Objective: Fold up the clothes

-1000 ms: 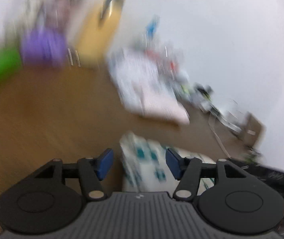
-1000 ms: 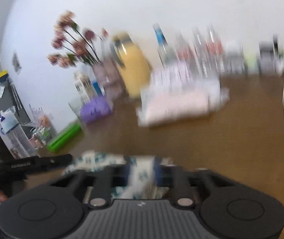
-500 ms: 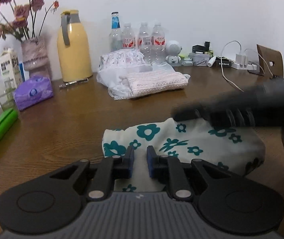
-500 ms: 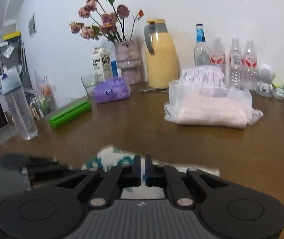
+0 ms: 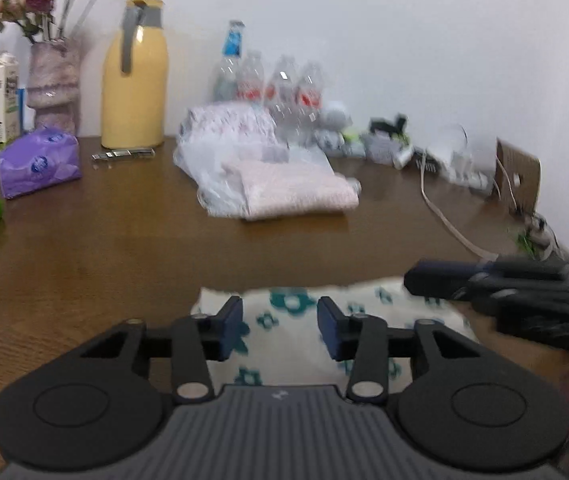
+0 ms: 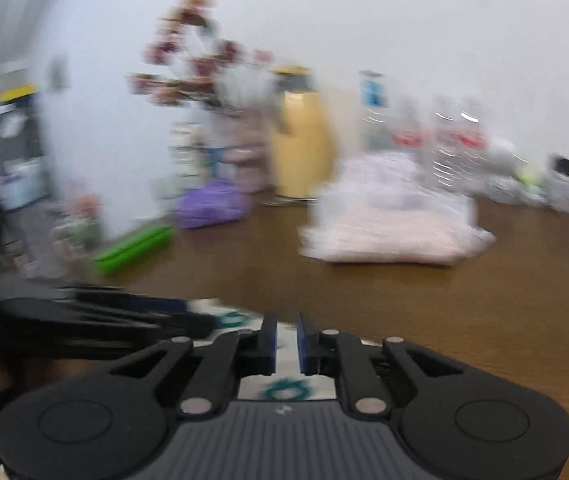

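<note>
Left wrist view: floral garment (image 5: 284,332) lies beneath left hand-held gripper's (image 5: 280,330) parted fingers.

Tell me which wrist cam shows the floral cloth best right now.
Left wrist. The floral cloth spreads wide on the table beyond the open left gripper, only mildly blurred. The right wrist view is heavily motion-blurred; its own gripper and the other gripper cover all but slivers of cloth.

Black fingers (image 5: 231,332), blue pads (image 5: 330,334)
</note>
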A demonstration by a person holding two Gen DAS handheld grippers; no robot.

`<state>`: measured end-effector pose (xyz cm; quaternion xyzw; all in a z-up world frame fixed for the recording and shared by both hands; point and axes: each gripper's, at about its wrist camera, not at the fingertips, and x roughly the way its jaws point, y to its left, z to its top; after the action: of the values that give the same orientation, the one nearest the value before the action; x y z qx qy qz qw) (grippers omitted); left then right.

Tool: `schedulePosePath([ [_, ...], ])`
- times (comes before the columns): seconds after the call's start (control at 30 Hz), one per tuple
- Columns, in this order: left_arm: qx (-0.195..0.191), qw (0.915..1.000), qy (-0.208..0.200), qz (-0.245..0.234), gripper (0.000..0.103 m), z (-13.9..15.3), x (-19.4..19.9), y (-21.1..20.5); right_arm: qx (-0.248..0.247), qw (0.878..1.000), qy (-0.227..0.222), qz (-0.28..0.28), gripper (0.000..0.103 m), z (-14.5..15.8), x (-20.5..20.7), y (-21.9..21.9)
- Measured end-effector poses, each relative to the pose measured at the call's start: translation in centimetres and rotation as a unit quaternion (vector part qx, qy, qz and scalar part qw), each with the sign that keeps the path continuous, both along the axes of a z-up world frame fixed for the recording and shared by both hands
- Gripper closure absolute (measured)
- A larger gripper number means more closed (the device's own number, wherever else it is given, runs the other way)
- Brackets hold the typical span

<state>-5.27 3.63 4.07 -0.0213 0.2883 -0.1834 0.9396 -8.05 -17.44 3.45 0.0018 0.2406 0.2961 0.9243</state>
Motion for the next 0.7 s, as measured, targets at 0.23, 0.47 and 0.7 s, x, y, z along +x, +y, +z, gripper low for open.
schedulePosePath([
  [0.23, 0.061, 0.9978, -0.006, -0.022, 0.063, -0.5, -4.1, -1.6, -0.060, 0.997, 0.025, 0.039, 0.090, -2.2, -1.4, 1.4],
  [0.47, 0.032, 0.9992, -0.002, -0.024, 0.060, -1.8, -4.1, -0.3, -0.027, 0.999, 0.043, 0.013, 0.094, -2.7, -2.3, -2.7],
  [0.7, 0.023, 0.9993, 0.005, -0.029, 0.059, -1.4, -4.0, 0.0, 0.006, 0.999, 0.034, -0.021, 0.093, -1.6, -1.5, -3.9],
])
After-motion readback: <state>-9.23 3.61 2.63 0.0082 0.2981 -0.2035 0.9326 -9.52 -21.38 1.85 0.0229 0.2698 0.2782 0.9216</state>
